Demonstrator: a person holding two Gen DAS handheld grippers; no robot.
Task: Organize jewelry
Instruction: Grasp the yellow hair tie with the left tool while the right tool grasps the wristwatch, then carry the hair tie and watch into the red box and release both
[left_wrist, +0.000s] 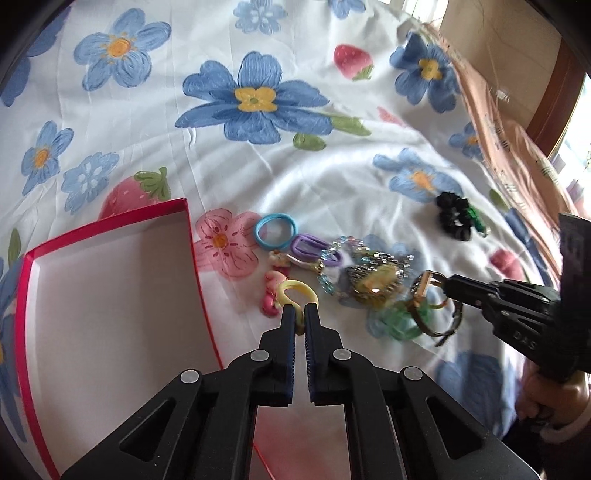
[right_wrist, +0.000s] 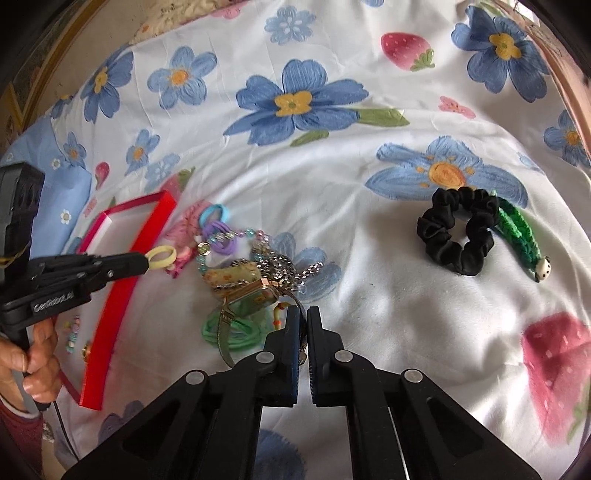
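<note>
Though apart, both grippers (left_wrist: 300, 318) (right_wrist: 303, 325) level.

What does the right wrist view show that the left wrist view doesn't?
Only the right wrist view shows the white-headed end of the green knitted clip, small beads beside the red box, and the left hand. Only the left wrist view shows the box's bare white inside. Both show the left gripper shut on the yellow ring, the right gripper shut on the watch strap, and the black scrunchie.
</note>
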